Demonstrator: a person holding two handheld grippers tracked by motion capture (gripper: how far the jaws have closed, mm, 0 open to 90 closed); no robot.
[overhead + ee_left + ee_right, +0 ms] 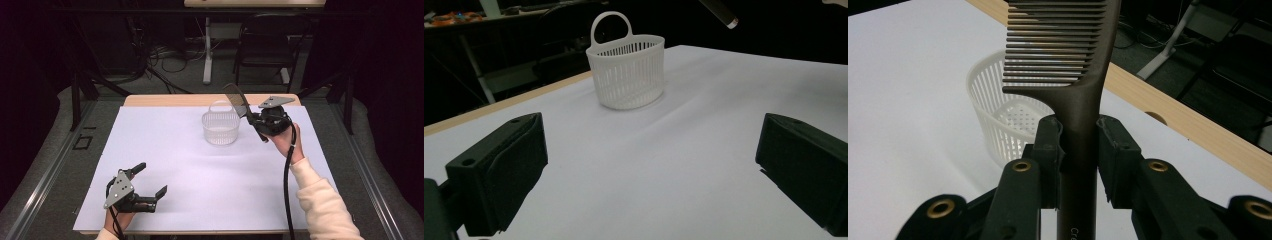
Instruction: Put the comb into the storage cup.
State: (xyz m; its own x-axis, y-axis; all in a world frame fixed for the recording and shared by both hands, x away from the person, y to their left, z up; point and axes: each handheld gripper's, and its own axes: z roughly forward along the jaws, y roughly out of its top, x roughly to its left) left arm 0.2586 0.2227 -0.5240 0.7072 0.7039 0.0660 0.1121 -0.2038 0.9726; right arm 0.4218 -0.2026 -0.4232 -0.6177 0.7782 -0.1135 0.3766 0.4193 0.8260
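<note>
2 pads of your right gripper [1080, 150] pinch the comb [1083, 75] low on its handle, teeth above the fingers and the basket [998, 115] just beyond — tilt carelessly and it could pivot, catching the rim. Your left gripper [148, 181] rests spread and empty, well apart from it.

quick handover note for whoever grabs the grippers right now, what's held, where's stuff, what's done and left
Right gripper: shut on the handle of a dark comb, held up beside and above the white slotted basket, teeth end toward it.
Left gripper: open, nothing held, low at the near left of the white table cover.
Done: comb picked up.
Left: the comb looks bound for the basket, so lower it in and release.
</note>
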